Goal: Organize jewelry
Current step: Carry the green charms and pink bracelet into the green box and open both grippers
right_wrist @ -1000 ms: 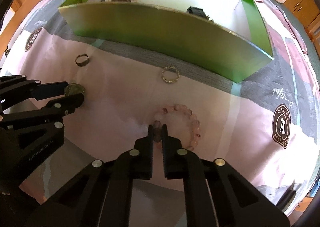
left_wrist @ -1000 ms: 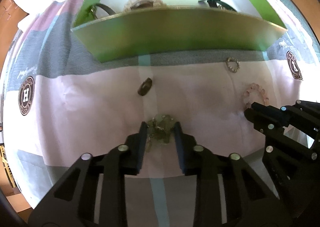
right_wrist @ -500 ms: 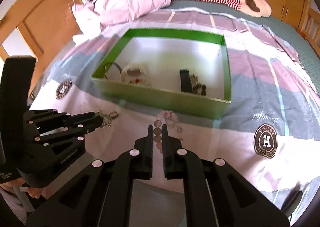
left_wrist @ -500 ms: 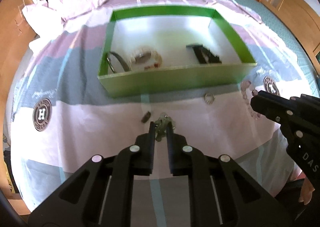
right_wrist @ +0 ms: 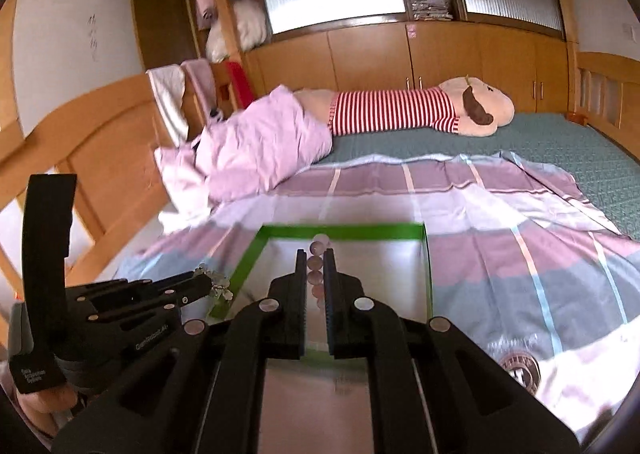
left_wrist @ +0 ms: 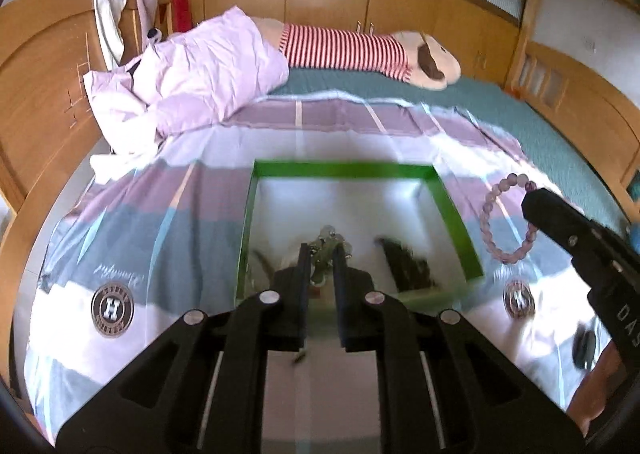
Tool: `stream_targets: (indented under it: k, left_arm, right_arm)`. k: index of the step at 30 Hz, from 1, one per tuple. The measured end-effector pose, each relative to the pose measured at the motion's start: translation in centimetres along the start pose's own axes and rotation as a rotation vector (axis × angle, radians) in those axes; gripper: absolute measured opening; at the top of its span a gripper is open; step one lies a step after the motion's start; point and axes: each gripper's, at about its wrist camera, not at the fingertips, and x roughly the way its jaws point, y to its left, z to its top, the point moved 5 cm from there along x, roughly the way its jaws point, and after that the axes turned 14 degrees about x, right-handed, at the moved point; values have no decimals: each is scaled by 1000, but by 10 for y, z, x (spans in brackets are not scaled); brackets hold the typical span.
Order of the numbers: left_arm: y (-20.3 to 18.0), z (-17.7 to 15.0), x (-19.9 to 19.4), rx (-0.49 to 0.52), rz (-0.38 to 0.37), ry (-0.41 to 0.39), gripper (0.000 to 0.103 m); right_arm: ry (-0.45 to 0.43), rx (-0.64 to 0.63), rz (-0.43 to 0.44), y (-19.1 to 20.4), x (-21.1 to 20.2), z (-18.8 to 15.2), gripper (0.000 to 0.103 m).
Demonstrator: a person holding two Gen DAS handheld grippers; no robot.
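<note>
Hanging beyond both clamped jaws, the pale bead cluster and pink bracelet sit above the green box, its open floor directly ahead.

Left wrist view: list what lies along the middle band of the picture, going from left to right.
Round H logo on the bedspread → left gripper shut on a pale green bead piece → dark item in the green box → box's right wall → pink bead bracelet → right gripper.
</note>
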Motion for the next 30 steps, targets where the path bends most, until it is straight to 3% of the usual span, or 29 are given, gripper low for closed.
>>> stream_targets:
  k: [6, 11, 15, 16, 17, 18, 19, 21, 26, 30]
  left_arm:
    - [1, 21, 51, -24, 11, 33, 12]
    - [-11, 14, 103, 11, 9, 118, 12]
    - [-27, 1, 138, 47, -14, 199, 13]
    - [-30, -1, 142, 57, -18, 205, 18]
    - [-32, -3, 145, 68, -27, 210, 38]
    - [-32, -4, 147, 70, -27, 223, 45]
    - [-28, -4, 145, 63, -11, 226, 48]
    - [-20, -2, 137, 27, -20, 223, 49]
    - [-2, 0, 96, -73, -47, 197, 53]
    - [9, -17, 64, -111, -23, 186, 59]
  right_arm:
    - [50, 58, -97, -33, 59, 6, 8]
    - [157, 116, -172, -65, 106, -12, 8]
    - [228, 72, -220, -70, 121, -30, 9]
    - [241, 65, -232, -70, 122, -33, 15]
    - [250, 72, -237, -71, 122, -34, 22]
    - [255, 92, -233, -73, 120, -33, 29]
    - [256, 113, -215, -74, 116, -31, 38]
    - [243, 172, -155, -74, 102, -23, 43]
    - [230, 148, -175, -72, 64, -15, 43]
    - [333, 123, -217, -74, 49, -34, 43]
